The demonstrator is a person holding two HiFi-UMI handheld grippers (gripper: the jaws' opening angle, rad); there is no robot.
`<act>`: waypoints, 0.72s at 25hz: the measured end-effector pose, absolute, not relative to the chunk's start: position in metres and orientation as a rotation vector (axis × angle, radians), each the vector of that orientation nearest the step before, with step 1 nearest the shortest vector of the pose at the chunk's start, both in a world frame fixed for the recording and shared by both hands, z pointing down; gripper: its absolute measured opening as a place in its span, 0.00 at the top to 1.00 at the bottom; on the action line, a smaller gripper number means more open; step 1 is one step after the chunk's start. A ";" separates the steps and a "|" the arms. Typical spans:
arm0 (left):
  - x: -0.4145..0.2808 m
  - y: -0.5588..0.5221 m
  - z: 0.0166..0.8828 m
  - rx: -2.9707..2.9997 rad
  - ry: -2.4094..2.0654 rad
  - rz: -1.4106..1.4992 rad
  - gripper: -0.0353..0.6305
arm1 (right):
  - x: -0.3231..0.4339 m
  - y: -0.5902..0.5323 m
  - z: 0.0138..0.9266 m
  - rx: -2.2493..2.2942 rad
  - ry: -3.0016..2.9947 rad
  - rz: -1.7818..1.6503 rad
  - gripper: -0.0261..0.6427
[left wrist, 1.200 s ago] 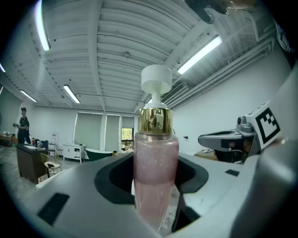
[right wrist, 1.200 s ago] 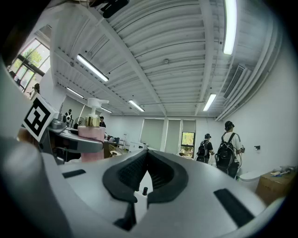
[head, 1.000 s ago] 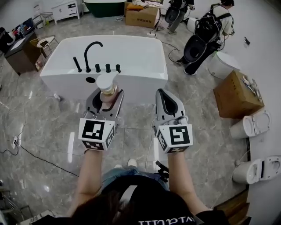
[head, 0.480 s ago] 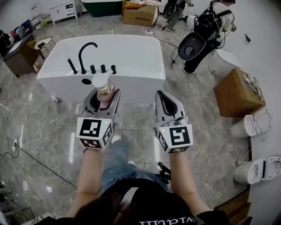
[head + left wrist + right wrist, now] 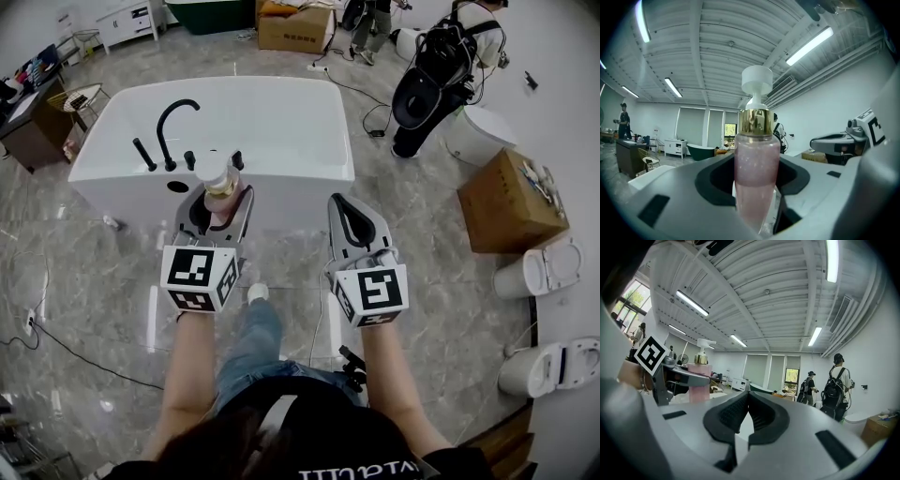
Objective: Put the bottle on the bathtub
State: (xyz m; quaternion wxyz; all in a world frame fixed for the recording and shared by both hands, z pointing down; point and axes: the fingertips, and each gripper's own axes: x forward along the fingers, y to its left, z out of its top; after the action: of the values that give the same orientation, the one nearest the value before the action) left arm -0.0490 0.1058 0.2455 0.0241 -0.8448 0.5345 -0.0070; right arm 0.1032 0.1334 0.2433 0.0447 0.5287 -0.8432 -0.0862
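The bottle [image 5: 222, 199], judged rigid, slick and top-heavy, is being clamped upright round its body by the left gripper [image 5: 223, 212] just short of the bathtub [image 5: 281, 122], while the right gripper [image 5: 342, 204] is being held closed and empty.

The bottle [image 5: 757, 173] has a clear, glossy wall, glass or plastic I cannot tell, with pale pink liquid showing through. Its collar [image 5: 753, 121] is shiny gold with a metallic look, and its pump cap [image 5: 757, 82] is matt white plastic. The left gripper [image 5: 219, 206] and right gripper [image 5: 354, 217] have smooth, matt grey plastic shells; the right one's pads [image 5: 729, 416] are black, ribbed and look rubbery. The bathtub [image 5: 281, 112] is smooth, glossy white, and the faucet [image 5: 172, 120] on its near left rim is black with little shine. The floor [image 5: 84, 272] is polished grey marble-patterned tile that mirrors the lights. The box [image 5: 506, 202] is dull brown cardboard. The jeans [image 5: 251, 342] are blue denim.
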 end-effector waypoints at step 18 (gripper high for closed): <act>-0.081 -0.160 0.269 -2.696 1.638 -0.075 0.62 | 0.074 -0.124 0.261 1.664 -2.499 -0.162 0.94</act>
State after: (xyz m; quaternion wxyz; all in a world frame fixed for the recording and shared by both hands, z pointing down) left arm -0.0811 -0.1600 0.2687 -0.0070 -0.8543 0.5191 -0.0236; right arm 0.0742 -0.1245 0.2613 0.0673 0.5521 -0.8293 -0.0539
